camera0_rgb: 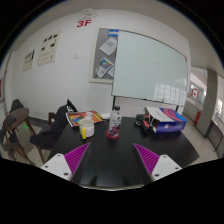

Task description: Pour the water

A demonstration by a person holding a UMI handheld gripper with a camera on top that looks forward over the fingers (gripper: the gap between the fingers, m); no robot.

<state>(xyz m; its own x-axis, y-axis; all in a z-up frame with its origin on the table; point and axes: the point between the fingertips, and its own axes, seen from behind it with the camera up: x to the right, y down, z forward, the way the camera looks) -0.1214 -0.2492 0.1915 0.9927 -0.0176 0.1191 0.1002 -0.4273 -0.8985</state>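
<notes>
Black table [110, 160] under hand-held gripper [112, 160] — fingers apart, empty; whiteboard [150, 68] on white wall beyond.

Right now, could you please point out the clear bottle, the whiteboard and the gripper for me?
Clear bottle [114, 122], gripper view, on its body, beyond the fingers.
Whiteboard [150, 68], gripper view, on its blank middle.
Gripper [112, 160], gripper view, midway between its open fingertips, nothing held.

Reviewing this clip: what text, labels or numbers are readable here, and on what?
"3F": red sign high on the wall.
Wall papers: print too small to read.
Notice board sheets: unreadable.
Box and bottle on the table, beyond the open tongs: no legible label.
</notes>
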